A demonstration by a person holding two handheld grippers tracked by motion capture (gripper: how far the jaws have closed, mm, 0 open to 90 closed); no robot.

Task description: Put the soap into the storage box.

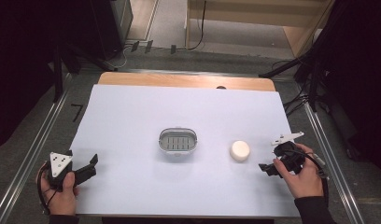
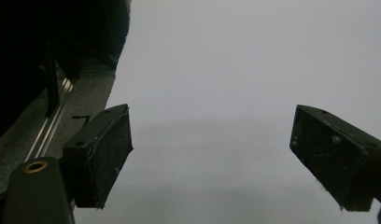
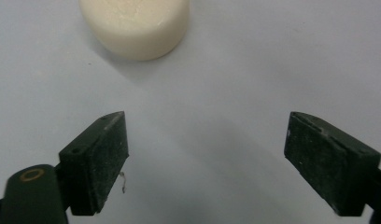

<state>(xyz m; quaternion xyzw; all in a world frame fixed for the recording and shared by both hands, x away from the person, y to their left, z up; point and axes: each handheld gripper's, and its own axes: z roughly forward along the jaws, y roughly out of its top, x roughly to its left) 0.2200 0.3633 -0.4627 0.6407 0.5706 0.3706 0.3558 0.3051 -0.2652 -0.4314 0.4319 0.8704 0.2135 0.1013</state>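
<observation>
A round cream soap bar (image 1: 239, 150) lies on the white table cover, right of a small oval metal dish with a slotted floor (image 1: 178, 141). My right gripper (image 1: 266, 168) is just to the soap's right and nearer the front edge, open, with nothing between its jaws. In the right gripper view the soap (image 3: 135, 25) sits a short way ahead of the gripper (image 3: 207, 163), left of the gap. My left gripper (image 1: 91, 164) rests at the front left corner, open and empty, and in the left gripper view its fingers (image 2: 101, 156) frame bare cover.
The white cover (image 1: 132, 116) spans most of the wooden table (image 1: 179, 80). Metal rails (image 1: 34, 154) run along both sides, and dark stands and cables (image 1: 314, 79) crowd the right. Grey floor lies beyond the far edge.
</observation>
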